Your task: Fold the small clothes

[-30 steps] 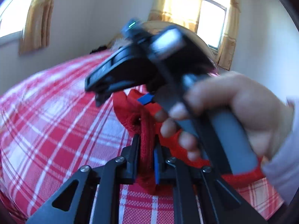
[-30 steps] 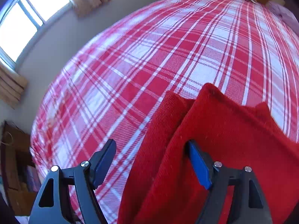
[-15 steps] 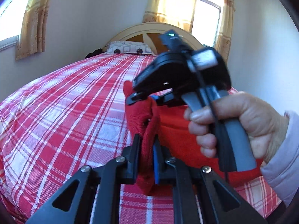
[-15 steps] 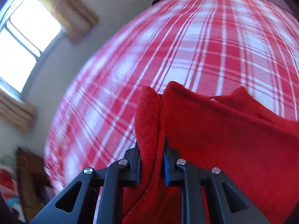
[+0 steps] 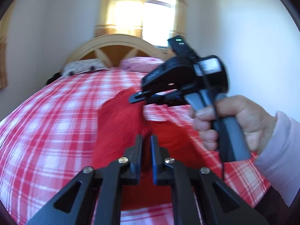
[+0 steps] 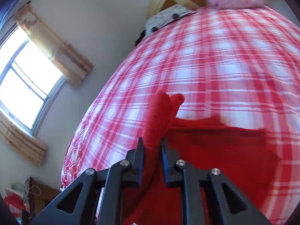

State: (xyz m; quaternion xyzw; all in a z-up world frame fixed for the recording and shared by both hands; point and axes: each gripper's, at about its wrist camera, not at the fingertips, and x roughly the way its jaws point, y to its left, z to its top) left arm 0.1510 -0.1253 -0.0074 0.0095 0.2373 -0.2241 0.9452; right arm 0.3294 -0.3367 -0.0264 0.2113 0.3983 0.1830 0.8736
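Red knit garment (image 5: 120, 123) sits mid-bed, one edge lifted off the plaid bedspread (image 5: 46, 123), with wide open checked cover on its far side up to the pillows (image 6: 234, 0). Left tongs (image 5: 146, 140) are clamped narrow on a red fold. Right tongs (image 6: 151, 144) are pinched tight on the ribbed edge.

White walls (image 5: 46, 28) surround a bed (image 5: 56, 112) with red checked cover and arched wooden headboard (image 5: 116, 43). Bright windows (image 6: 24, 80) have yellow curtains (image 5: 120, 15).
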